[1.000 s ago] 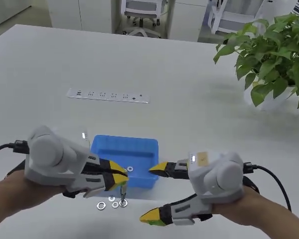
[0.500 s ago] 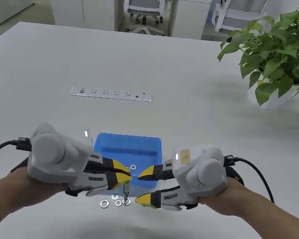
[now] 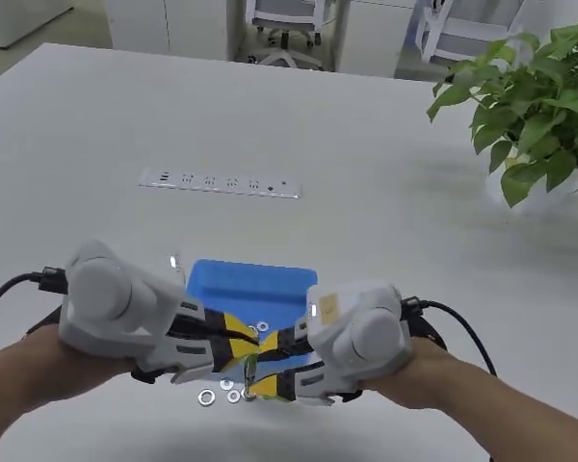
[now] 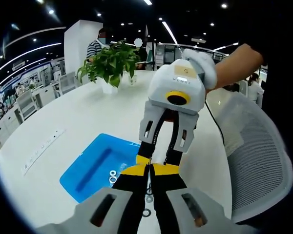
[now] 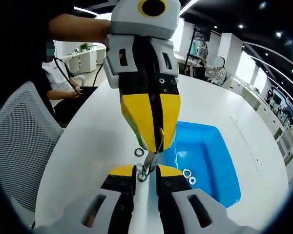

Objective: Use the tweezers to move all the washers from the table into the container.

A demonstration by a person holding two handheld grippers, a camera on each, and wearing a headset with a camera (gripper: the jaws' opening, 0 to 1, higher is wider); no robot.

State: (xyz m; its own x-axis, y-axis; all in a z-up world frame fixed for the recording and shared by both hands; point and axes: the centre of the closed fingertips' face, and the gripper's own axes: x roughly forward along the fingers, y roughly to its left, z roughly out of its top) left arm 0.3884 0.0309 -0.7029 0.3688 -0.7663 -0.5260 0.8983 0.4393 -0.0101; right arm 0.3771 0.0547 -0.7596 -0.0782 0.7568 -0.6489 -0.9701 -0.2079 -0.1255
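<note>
Head view: tweezers point(image 3: 249, 370) stand upright, tips down among washers point(image 3: 222, 393).

Head view: high and behind, facing forward and down across the counter point(image 3: 385, 192); middle distance, chairs point(image 3: 279, 19) at the frame's top. Left gripper view: rides the left hand-held gripper point(image 4: 147, 171), faces along its jaws, very near, head-on to the right hand-held gripper point(image 4: 155, 157) at centre. Right gripper view: the reverse, opposite unit at upper centre. Shared by all three: blue container point(image 4: 88, 170), washers point(image 5: 188, 174), tweezers point(image 5: 150, 162), counter top; the two gripper views face each other.
</note>
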